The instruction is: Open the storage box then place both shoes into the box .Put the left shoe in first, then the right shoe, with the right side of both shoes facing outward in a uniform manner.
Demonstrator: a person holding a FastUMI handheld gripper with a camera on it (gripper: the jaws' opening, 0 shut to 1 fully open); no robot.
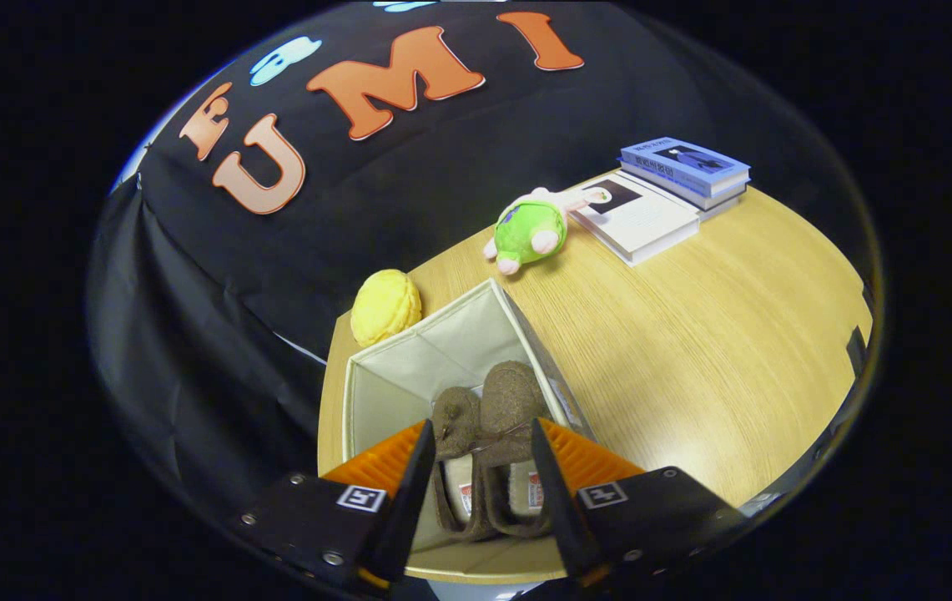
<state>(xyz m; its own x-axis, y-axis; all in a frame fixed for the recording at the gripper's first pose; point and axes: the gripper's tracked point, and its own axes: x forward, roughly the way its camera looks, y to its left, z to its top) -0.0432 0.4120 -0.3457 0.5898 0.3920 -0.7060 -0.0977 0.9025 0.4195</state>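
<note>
Inside the open storage box (pixel 409 367), both brown felt shoes (pixel 492 434) lie side by side, seen between the fingers of the gripper (pixel 480 455), whose jaws stand spread apart with nothing pinched. Beyond the box on the wooden table (pixel 692 351) sit a yellow plush (pixel 386 307), a green plush toy (pixel 530 229) and stacked books (pixel 667 192).

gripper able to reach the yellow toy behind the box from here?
Probably yes. The gripper is open over the two shoes in the box; the yellow toy sits just past the box's far wall on the table, uncovered, so lifting over that wall should do.
</note>
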